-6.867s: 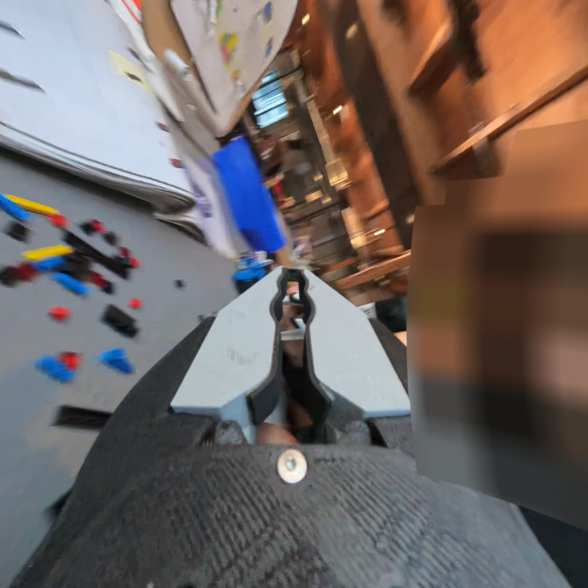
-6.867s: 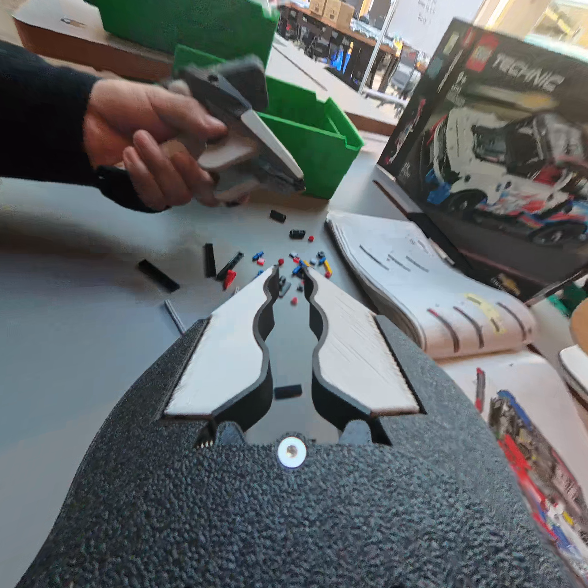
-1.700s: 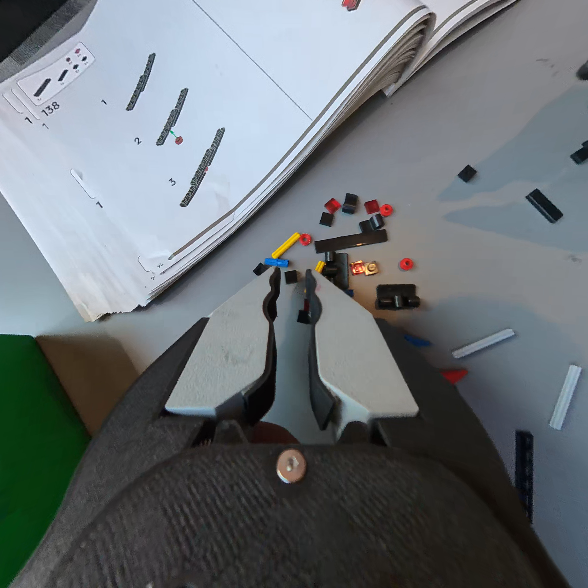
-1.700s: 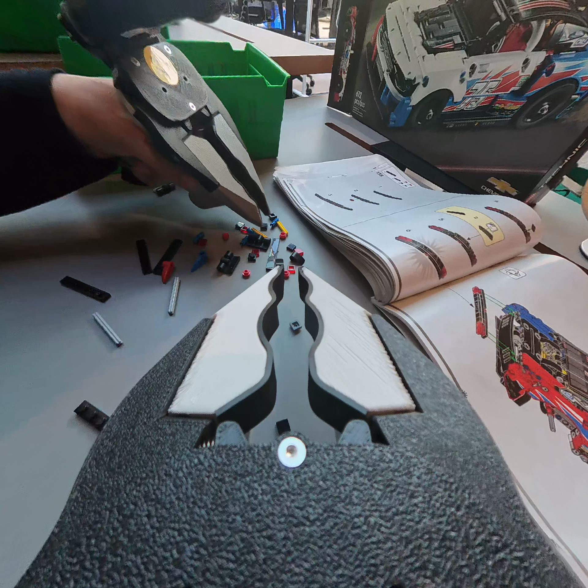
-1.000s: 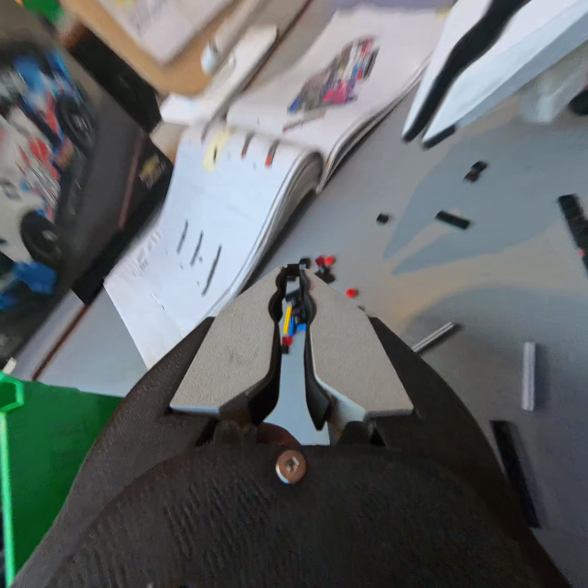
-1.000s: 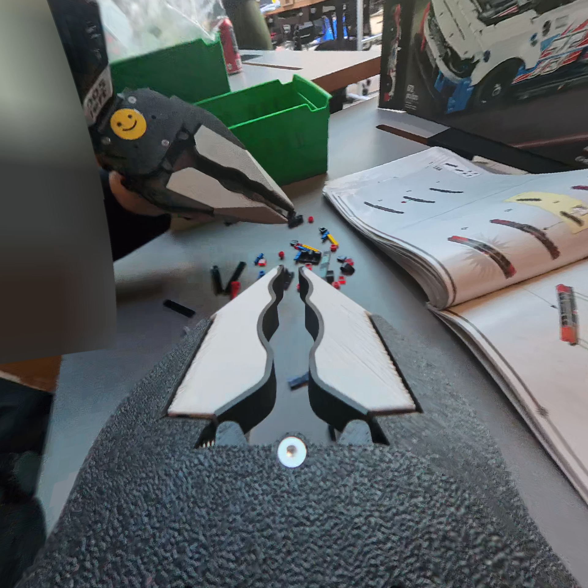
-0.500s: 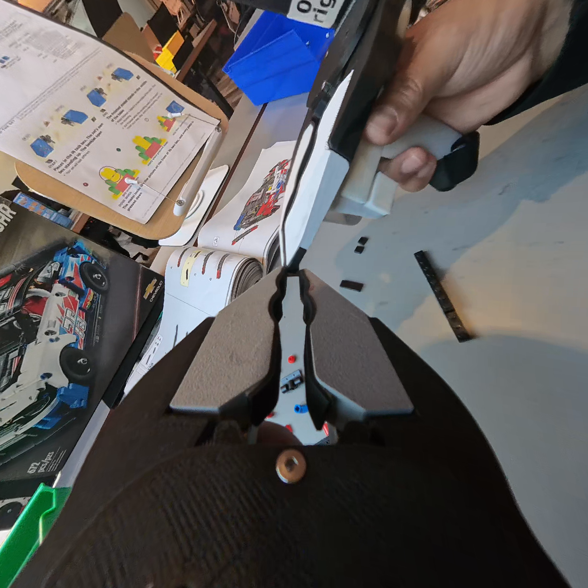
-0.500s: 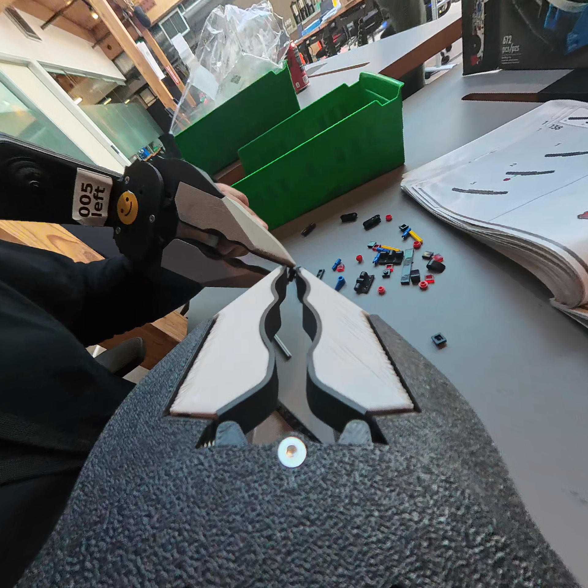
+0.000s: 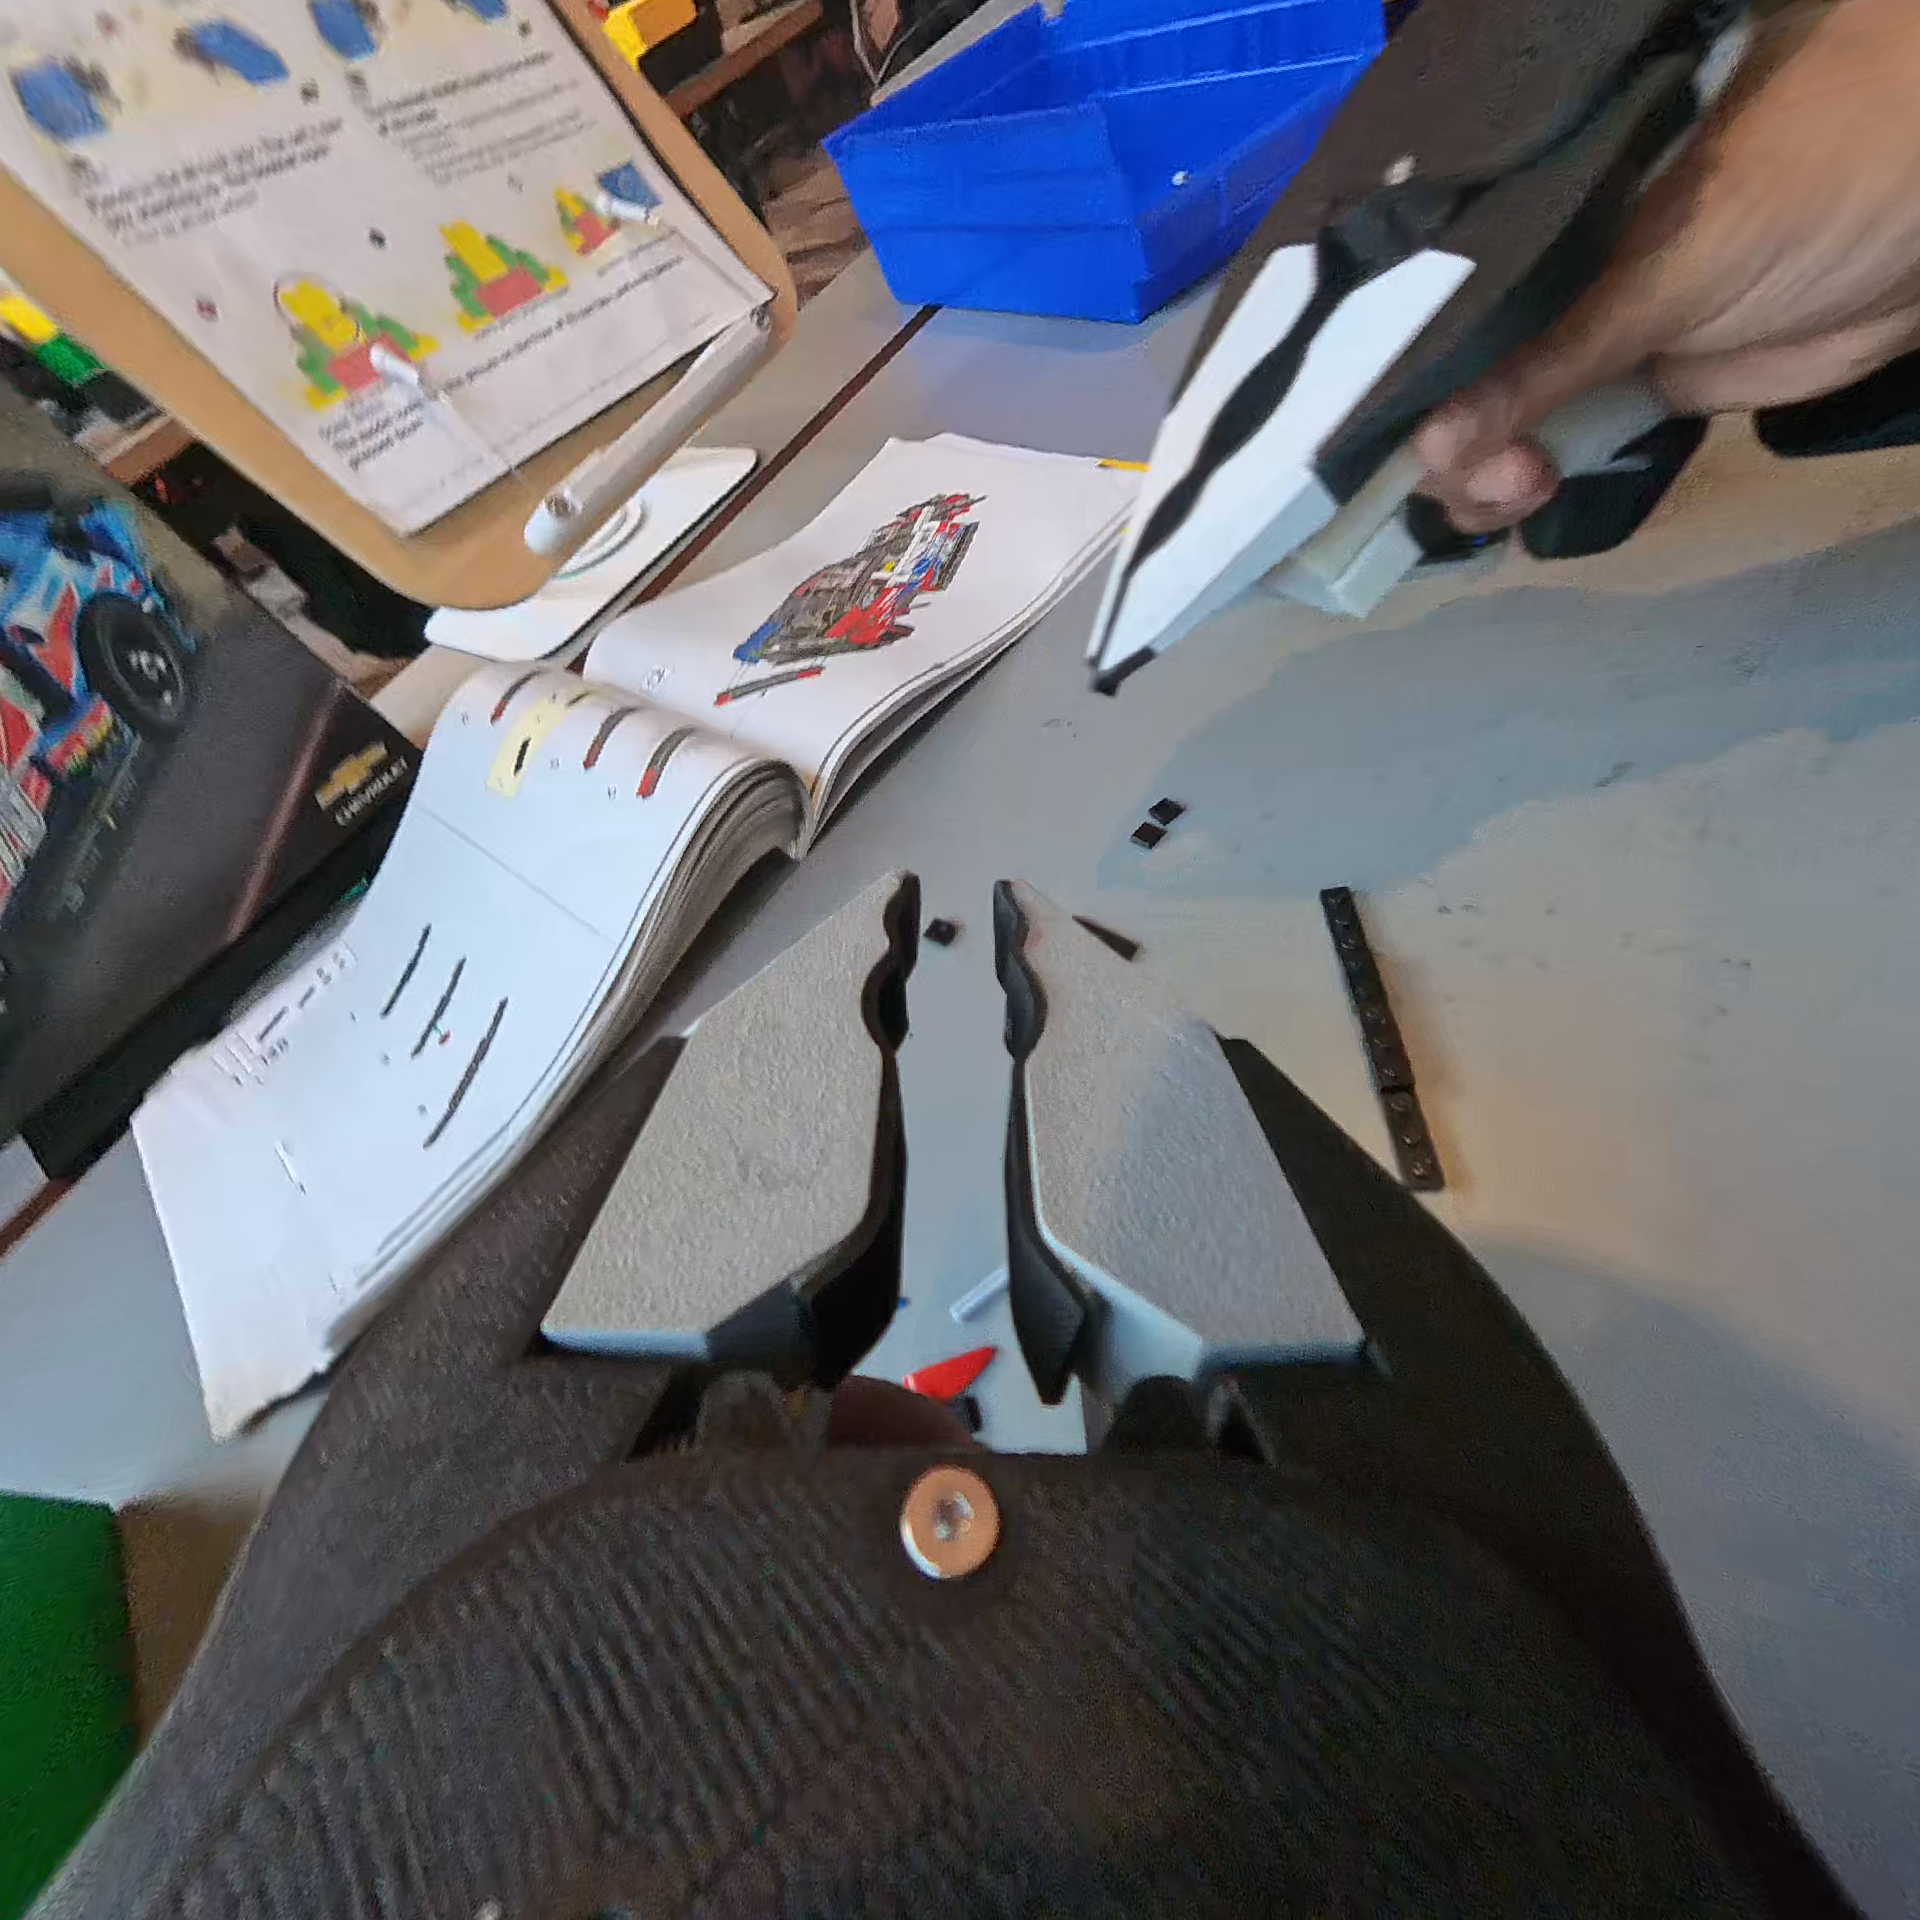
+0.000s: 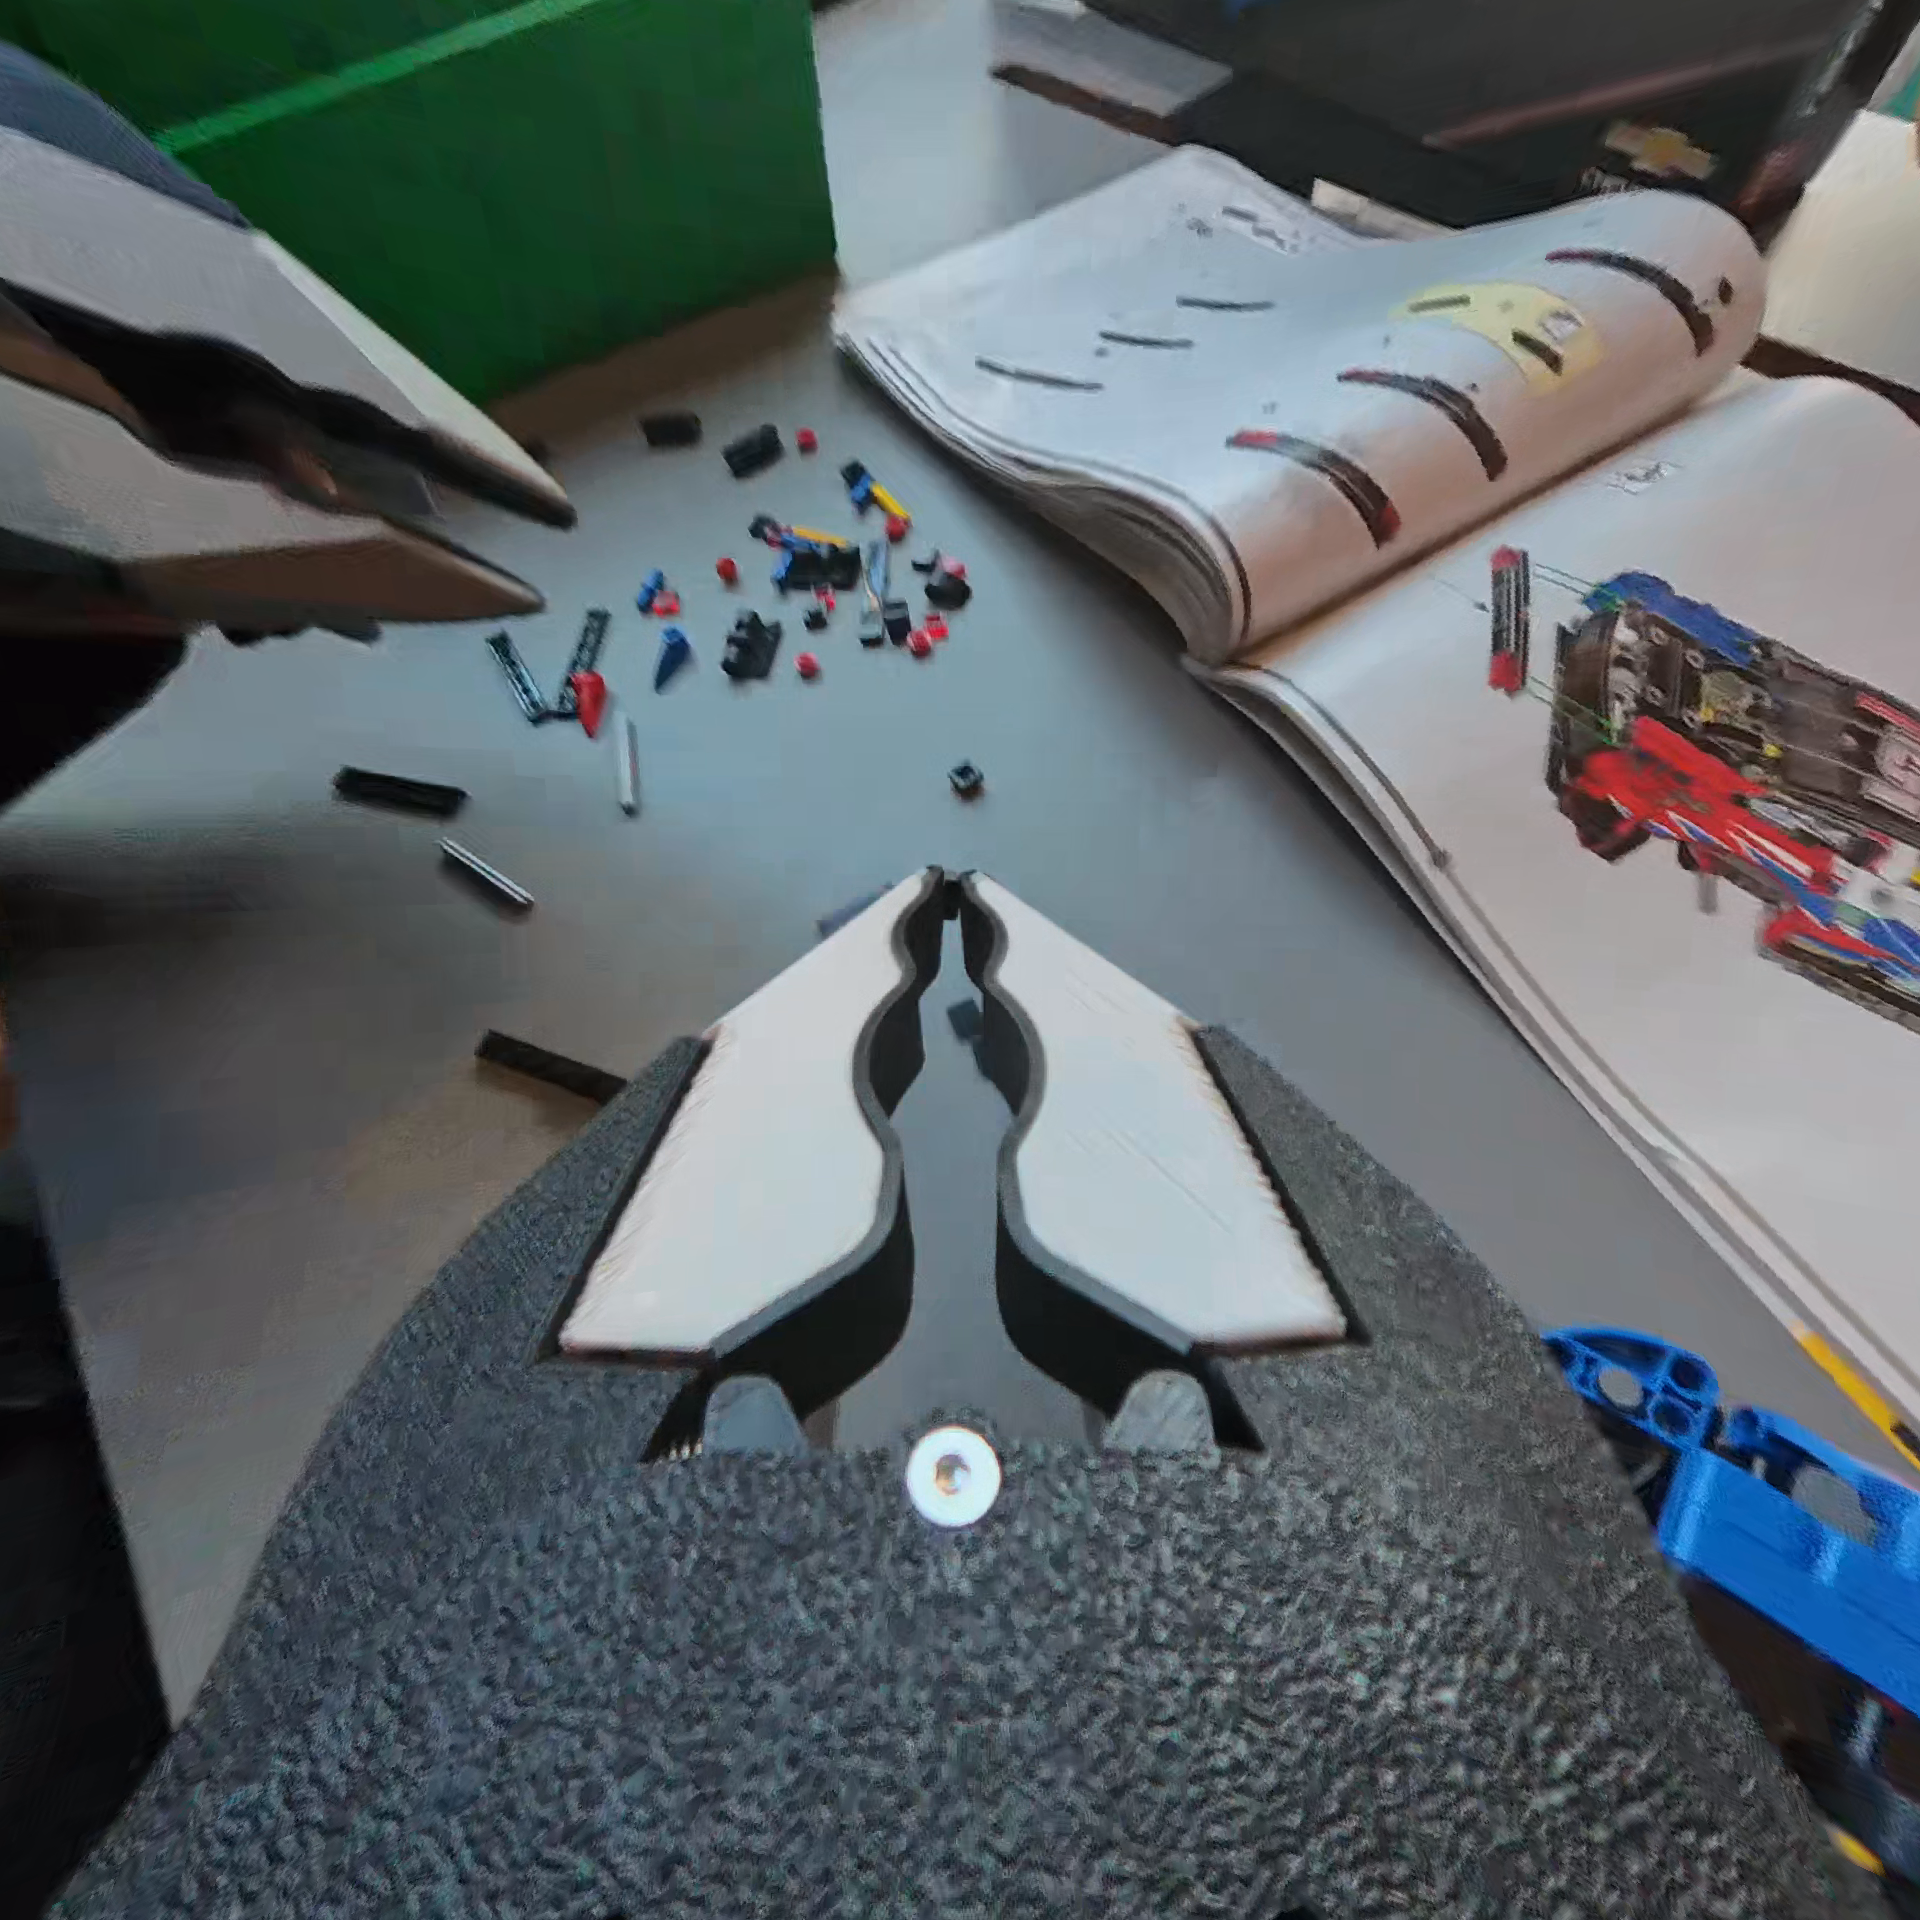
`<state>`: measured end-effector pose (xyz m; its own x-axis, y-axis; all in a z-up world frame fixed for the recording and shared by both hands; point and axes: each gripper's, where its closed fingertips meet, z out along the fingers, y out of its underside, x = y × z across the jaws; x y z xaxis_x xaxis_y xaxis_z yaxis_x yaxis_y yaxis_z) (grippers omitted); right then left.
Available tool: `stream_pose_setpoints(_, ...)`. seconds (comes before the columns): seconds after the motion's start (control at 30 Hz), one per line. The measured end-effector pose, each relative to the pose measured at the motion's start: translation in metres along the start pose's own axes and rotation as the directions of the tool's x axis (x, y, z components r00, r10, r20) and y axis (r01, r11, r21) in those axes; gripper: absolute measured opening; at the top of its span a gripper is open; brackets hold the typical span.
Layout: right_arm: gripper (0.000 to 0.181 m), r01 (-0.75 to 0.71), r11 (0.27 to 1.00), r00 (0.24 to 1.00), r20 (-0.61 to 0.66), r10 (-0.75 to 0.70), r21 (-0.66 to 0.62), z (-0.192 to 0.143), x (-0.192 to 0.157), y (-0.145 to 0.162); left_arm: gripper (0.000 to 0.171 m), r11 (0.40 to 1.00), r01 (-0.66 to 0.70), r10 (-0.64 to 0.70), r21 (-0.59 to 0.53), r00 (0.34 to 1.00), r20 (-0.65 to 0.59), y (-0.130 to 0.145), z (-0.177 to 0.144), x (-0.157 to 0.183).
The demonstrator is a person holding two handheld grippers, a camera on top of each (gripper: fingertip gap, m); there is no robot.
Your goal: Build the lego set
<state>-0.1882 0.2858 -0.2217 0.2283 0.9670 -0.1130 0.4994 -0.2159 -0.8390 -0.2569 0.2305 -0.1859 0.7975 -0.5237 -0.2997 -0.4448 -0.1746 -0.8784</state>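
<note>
The right gripper (image 10: 948, 891) was pinched on a tiny black piece, w/ the left gripper (image 9: 956, 914) empty & slightly open, nearer the loose pieces (image 10: 800, 592) ahead-left

Printed wording on set box (image 9: 156, 831), instruction booklet (image 9: 468, 987) and clipboard sheet (image 9: 364, 208)

The tabletop (image 10: 1091, 727) is plain grey; scattered on it are small lego pieces (image 10: 821, 592) in black, red, blue and yellow, with a long black strip (image 9: 1380, 1034) to the right; the instruction booklet (image 10: 1299, 343) is white, printed with dark curved bars, a yellow patch and a red, blue and black car picture; the bin (image 10: 499, 177) at the far left is green; another bin (image 9: 1091, 156) is bright blue; the left tool (image 9: 956, 914) and right tool (image 10: 951, 894) have pale grey fingers edged in black on textured black bodies.
</note>
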Motion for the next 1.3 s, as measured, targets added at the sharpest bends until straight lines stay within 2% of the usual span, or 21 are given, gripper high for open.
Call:
stream_pose_setpoints(0.13, 0.002, 0.139, 0.979, 0.986, -0.074, -0.151, -0.152, 0.006, -0.002, 0.037, 0.011, 0.999, 0.038, -0.038, -0.018, 0.999, 0.015, 0.015, 0.001, -0.001)
stream_pose_setpoints(0.23, 0.002, 0.25, 0.941, 0.951, -0.127, -0.283, -0.226, 0.011, 0.0, 0.052, 0.011, 0.999, 0.03, -0.03, -0.04, 1.0, 0.004, 0.022, 0.001, 0.003)
stream_pose_setpoints(0.43, 0.008, 0.304, 0.916, 0.932, -0.115, -0.343, -0.262, 0.019, -0.003, 0.059, 0.013, 0.993, 0.086, -0.087, -0.085, 0.996, -0.004, 0.035, -0.008, 0.002)
stream_pose_setpoints(0.6, 0.012, 0.336, 0.908, 0.918, -0.131, -0.375, -0.25, 0.011, 0.0, 0.058, 0.013, 0.988, 0.1, -0.097, -0.12, 0.995, 0.029, 0.048, -0.022, -0.002)
stream_pose_setpoints(0.77, 0.012, 0.317, 0.927, 0.927, -0.143, -0.348, -0.2, 0.0, -0.001, 0.05, 0.013, 0.977, 0.161, -0.152, -0.139, 0.985, 0.075, 0.058, -0.039, -0.005)
stream_pose_setpoints(0.97, 0.012, 0.309, 0.951, 0.946, -0.106, -0.307, 0.008, 0.004, -0.023, 0.013, 0.014, 0.943, 0.311, -0.297, -0.121, 0.947, 0.121, 0.069, -0.05, -0.007)
stream_pose_setpoints(1.17, 0.011, 0.272, 0.952, 0.962, -0.051, -0.267, 0.138, 0.012, -0.045, -0.016, 0.016, 0.935, 0.334, -0.313, -0.12, 0.935, 0.166, 0.069, -0.055, -0.006)
stream_pose_setpoints(1.3, 0.01, 0.278, 0.941, 0.96, -0.084, -0.266, 0.192, 0.003, -0.047, -0.021, 0.017, 0.922, 0.357, -0.324, -0.151, 0.924, 0.201, 0.077, -0.063, -0.006)
